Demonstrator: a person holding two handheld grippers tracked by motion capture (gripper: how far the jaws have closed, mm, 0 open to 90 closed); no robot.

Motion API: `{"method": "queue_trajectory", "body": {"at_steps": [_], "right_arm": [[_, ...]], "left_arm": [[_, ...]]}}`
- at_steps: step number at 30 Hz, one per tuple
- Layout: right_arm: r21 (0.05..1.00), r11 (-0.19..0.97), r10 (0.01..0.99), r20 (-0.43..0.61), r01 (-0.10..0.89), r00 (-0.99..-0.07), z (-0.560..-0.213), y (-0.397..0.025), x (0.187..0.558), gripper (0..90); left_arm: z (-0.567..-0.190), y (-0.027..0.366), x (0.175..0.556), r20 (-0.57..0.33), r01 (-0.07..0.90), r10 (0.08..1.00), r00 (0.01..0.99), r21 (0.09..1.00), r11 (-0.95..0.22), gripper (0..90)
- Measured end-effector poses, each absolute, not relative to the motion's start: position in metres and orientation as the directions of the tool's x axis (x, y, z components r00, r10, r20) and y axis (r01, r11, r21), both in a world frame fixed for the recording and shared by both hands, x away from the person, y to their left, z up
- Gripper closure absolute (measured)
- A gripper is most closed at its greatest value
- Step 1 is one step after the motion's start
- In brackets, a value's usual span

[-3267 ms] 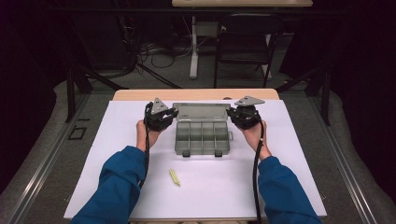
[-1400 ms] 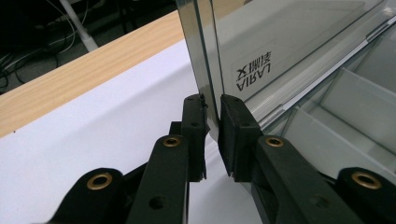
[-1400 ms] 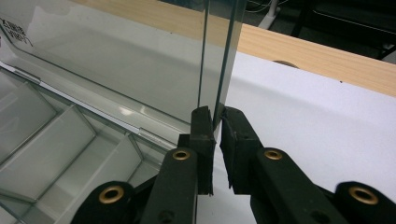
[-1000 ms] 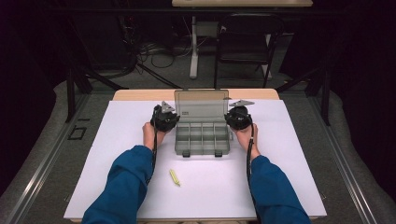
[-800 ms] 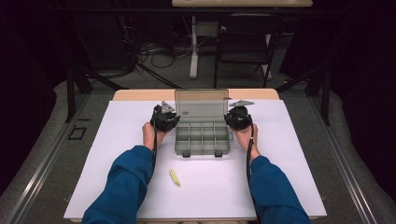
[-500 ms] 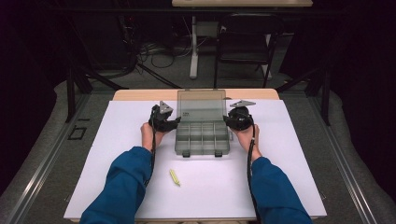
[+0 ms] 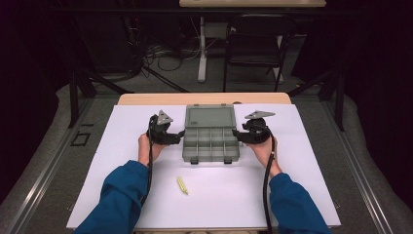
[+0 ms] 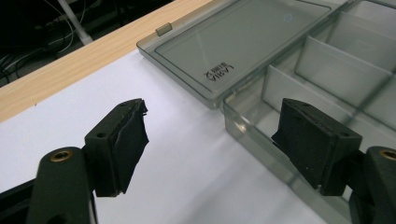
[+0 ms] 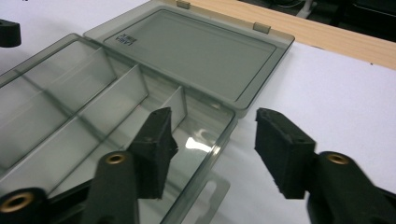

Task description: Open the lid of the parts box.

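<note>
A grey see-through compartment box (image 7: 210, 144) stands open in the middle of the white table sheet, its lid (image 7: 210, 117) lying flat behind it. My left gripper (image 7: 179, 135) is open at the box's left side. In the left gripper view the left gripper (image 8: 213, 112) straddles the box wall (image 8: 243, 121), one jaw over the sheet, the other over a compartment. My right gripper (image 7: 237, 134) is open at the right side. In the right gripper view the right gripper (image 9: 214, 116) straddles the box's right wall (image 9: 224, 135), beside the lid (image 9: 196, 51). The compartments look empty.
A small yellow object (image 7: 182, 185) lies on the white sheet (image 7: 292, 195) in front of the box, between the person's blue sleeves. A strip of wooden tabletop (image 7: 146, 99) shows behind the sheet. A dark chair (image 7: 253, 44) stands beyond the table.
The lid, held nearly upright a second ago, has dropped back and lies flat behind the box. Both grippers have come down a little beside the box's sides.
</note>
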State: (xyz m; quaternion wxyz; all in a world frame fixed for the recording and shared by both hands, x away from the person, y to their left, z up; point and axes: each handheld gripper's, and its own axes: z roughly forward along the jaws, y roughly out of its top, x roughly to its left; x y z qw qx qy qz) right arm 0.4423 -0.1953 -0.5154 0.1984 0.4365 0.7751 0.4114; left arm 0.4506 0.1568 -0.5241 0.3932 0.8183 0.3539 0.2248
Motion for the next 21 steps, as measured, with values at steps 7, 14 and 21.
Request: {"method": "queue_trajectory", "body": {"at_steps": [7, 14, 21], "right_arm": [[0.802, 0.288, 0.831, 0.063, 0.524, -0.552, -0.518, -0.207, 0.422, 30.0], [0.794, 0.288, 0.827, 0.076, 0.536, -0.557, -0.521, -0.219, 0.402, 23.8], [0.783, 0.313, 0.812, 0.072, 0.537, -0.579, -0.522, -0.222, 0.383, 19.9]], "left_arm": [[-0.524, 0.171, 0.427, 0.135, 0.392, 0.741, 0.658, 0.779, -0.489, 17.8], [-0.533, 0.184, 0.406, 0.164, 0.406, 0.735, 0.658, 0.745, -0.53, 15.7], [-0.539, 0.194, 0.386, 0.171, 0.419, 0.741, 0.649, 0.733, -0.536, 14.5]]}}
